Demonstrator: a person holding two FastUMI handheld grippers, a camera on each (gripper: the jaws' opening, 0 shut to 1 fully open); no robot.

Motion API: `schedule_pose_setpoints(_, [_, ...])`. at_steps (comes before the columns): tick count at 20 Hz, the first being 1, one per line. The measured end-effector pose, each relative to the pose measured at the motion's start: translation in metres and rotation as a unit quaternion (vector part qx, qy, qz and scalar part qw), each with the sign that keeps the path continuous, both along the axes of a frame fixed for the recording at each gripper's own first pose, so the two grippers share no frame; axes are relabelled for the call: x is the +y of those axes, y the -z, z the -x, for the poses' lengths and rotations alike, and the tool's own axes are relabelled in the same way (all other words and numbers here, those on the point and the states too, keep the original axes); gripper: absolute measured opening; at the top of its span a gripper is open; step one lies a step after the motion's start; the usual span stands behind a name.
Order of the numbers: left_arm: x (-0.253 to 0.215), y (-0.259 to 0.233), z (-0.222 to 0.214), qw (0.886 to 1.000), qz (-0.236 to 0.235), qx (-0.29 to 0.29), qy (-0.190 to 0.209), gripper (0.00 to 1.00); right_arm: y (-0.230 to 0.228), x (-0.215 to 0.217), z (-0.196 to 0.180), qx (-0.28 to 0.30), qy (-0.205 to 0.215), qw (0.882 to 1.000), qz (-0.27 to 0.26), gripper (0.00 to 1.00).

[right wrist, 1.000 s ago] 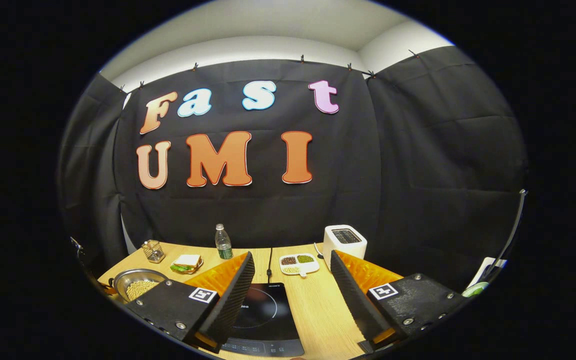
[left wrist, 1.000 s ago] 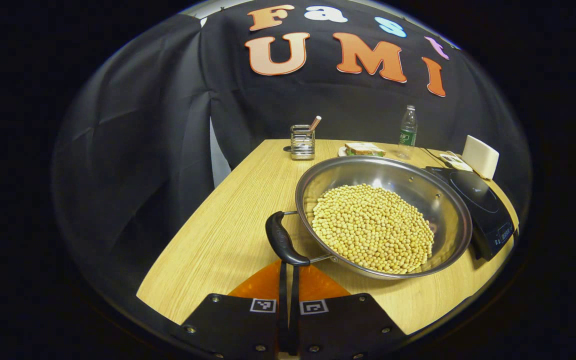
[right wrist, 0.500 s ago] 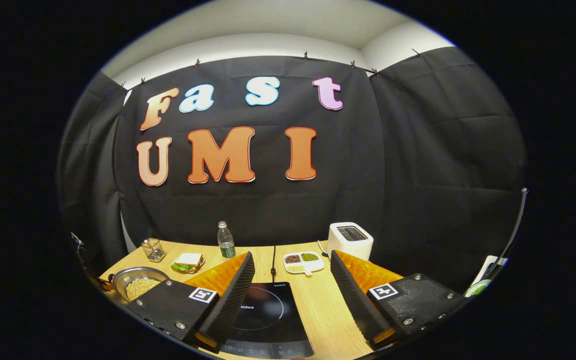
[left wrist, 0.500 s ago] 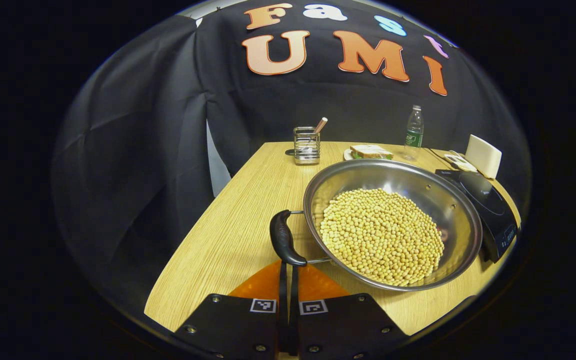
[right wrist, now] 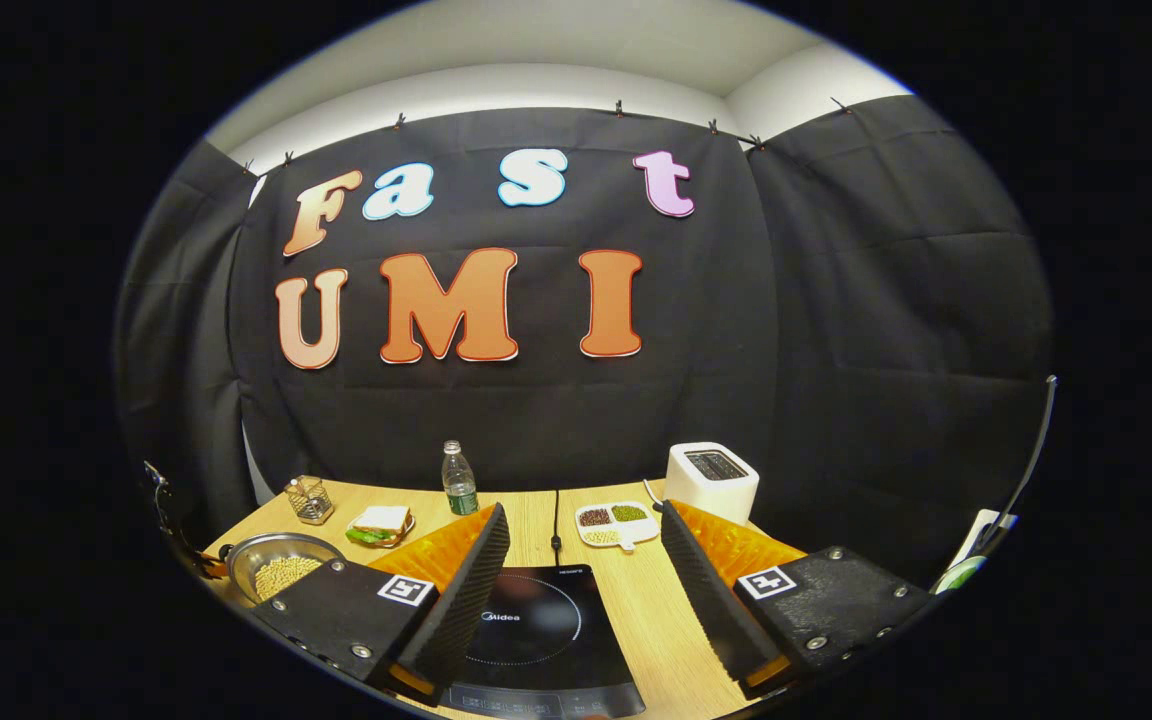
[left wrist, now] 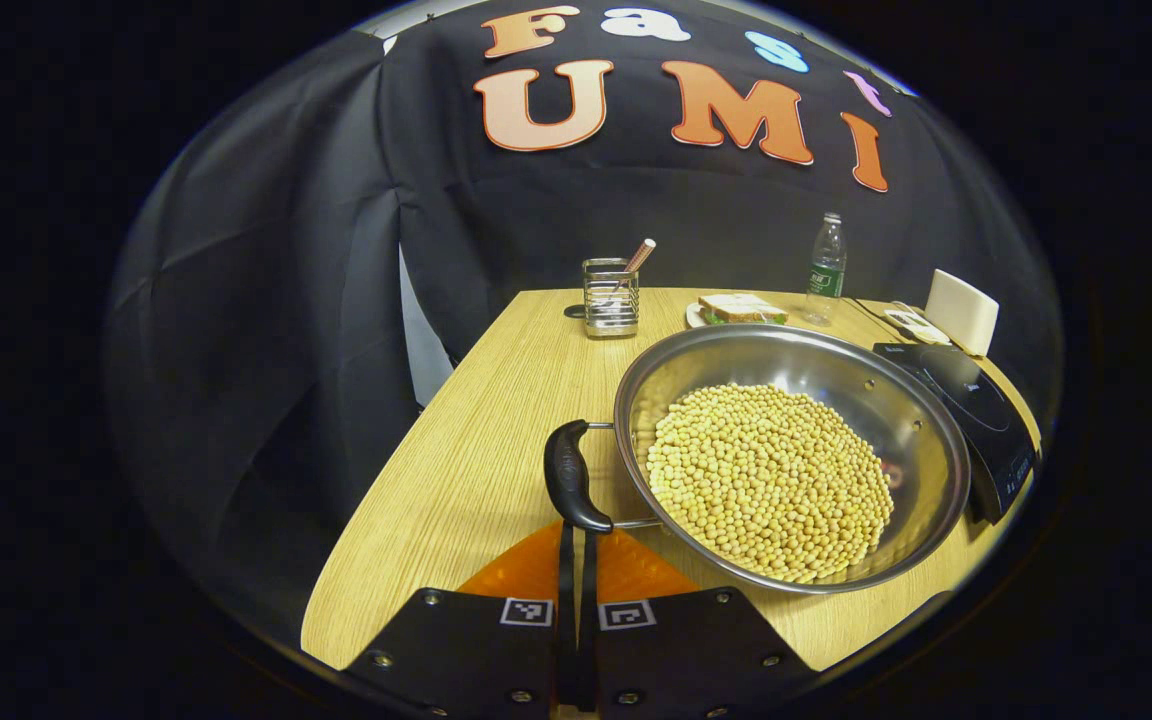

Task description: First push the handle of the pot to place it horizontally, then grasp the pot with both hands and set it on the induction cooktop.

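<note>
Now | left tongs [left wrist: 576, 560] together, tips hidden behind pot handle [left wrist: 570, 478] | right tongs [right wrist: 586, 590] apart

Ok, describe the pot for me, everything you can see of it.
The pot is a wide, shallow, shiny metal pan, filled with yellow soybeans. It sits on the wooden table beside the black induction cooktop. A black handle on wire brackets faces the shut left gripper, whose tips reach its lower end.
</note>
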State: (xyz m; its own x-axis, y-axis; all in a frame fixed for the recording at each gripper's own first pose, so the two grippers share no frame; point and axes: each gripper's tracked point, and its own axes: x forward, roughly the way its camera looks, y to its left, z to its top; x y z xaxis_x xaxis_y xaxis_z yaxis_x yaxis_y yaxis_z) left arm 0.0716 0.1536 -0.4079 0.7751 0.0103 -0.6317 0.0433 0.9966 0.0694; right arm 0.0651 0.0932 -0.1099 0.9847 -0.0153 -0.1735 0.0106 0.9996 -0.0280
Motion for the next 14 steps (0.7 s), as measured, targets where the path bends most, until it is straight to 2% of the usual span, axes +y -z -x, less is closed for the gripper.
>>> schedule_pose_setpoints(8, [0.006,0.004,-0.018,1.000,0.002,-0.006,0.005,0.02,0.010,0.003,-0.005,0.006,0.002,1.000,0.002,0.95])
schedule_pose_setpoints(9, [0.007,0.004,-0.018,1.000,0.005,-0.007,0.004,0.02,0.011,0.003,-0.006,0.006,0.003,1.000,0.001,1.00])
schedule_pose_setpoints(14, [0.009,0.005,-0.027,1.000,0.018,-0.008,0.005,0.02,0.017,0.010,-0.011,0.010,0.004,1.000,-0.003,0.95])
